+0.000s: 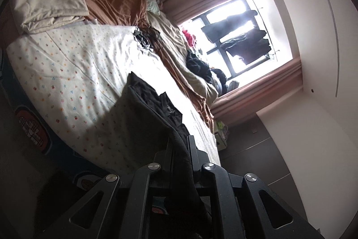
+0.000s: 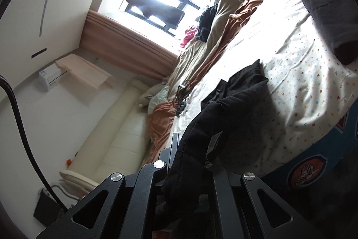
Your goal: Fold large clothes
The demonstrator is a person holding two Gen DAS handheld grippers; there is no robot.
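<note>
1. The left gripper (image 1: pixel 181 149) is pinching an edge of the black garment (image 1: pixel 154 104), its jaws pressed together on the cloth; the right gripper (image 2: pixel 192 149) is pinching another edge of the same garment (image 2: pixel 237 100) in the same way.
2. The garment is hanging from both grippers, and its far end is trailing onto the bed (image 1: pixel 73 73) toward 12 o'clock in each wrist view.
3. Only a thin margin of cloth seems to be sitting between each pair of jaws, so the weight of a large garment could be pulling an edge free, probably on a quick lift.
4. The trailing end is lying bunched, so it may be dragging the flowered sheet or folding under itself, leaving creases.
5. A dark tangle of cords (image 1: pixel 145 37) is lying near the garment's far end, at about 12 o'clock, and the cloth could be snagging it if swung that way.
</note>
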